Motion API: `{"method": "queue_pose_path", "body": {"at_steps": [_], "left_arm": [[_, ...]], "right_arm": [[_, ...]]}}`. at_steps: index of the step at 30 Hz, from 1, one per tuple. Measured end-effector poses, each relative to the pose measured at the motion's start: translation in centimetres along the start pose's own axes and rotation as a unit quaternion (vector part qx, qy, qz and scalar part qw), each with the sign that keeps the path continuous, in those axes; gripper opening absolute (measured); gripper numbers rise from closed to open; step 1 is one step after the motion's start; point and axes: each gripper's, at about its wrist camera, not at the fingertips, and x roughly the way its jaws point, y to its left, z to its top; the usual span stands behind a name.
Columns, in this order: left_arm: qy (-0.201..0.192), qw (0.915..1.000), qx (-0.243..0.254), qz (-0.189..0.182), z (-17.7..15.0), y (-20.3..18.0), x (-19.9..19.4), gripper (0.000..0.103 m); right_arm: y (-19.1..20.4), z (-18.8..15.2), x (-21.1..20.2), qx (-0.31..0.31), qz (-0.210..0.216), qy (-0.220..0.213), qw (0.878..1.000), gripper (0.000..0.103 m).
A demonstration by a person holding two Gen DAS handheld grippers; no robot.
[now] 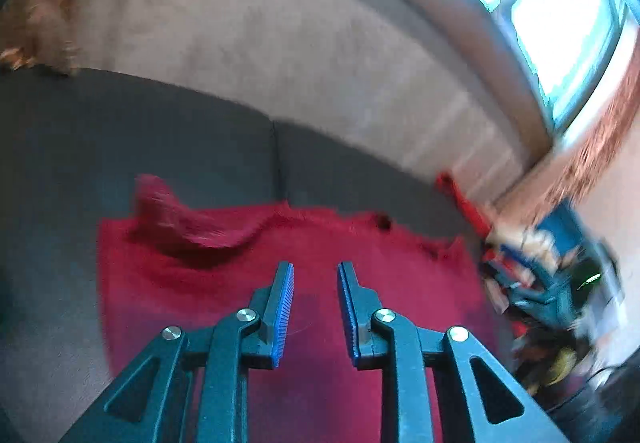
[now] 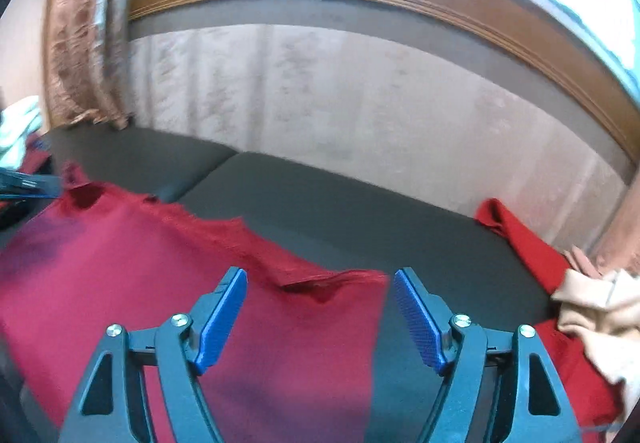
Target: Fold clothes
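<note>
**Both grippers free above red cloth**

Left gripper: narrow gap, nothing held. Right gripper: wide, empty. One red cloth flat on dark cushions, two. Right view alone shows beige garment over second red piece.

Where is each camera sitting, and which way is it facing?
Left wrist: on the left gripper, angled down over the red cloth, cushion wall behind; its own open fingers show.
Right wrist: on the right gripper, looking down at the cloth's edge and dark seat; open fingers show.
Shared: red cloth, seat, window.
</note>
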Motion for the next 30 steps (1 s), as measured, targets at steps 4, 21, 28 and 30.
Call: {"method": "queue_pose_path", "body": {"at_steps": [4, 21, 28, 30], "left_arm": [[-0.014, 0.9987, -0.039, 0.029, 1.0, 1.6, 1.5, 0.022], [-0.046, 0.9899, -0.092, 0.098, -3.7, 4.6, -1.0, 0.012], [-0.026, 0.9897, -0.082, 0.114, -2.9, 4.2, -1.5, 0.022], [-0.046, 0.9902, -0.064, 0.115, -2.7, 3.5, -2.5, 0.023]], "right_arm": [[1.0, 0.8, 2.6, 0.021, 0.141, 0.056, 0.988, 0.077], [-0.7, -1.5, 9.6, 0.103, 0.172, 0.091, 0.975, 0.089], [-0.9, -1.9, 7.9, 0.121, 0.184, 0.099, 0.970, 0.091], [-2.0, -1.8, 6.2, 0.147, 0.183, 0.088, 0.968, 0.091]]}}
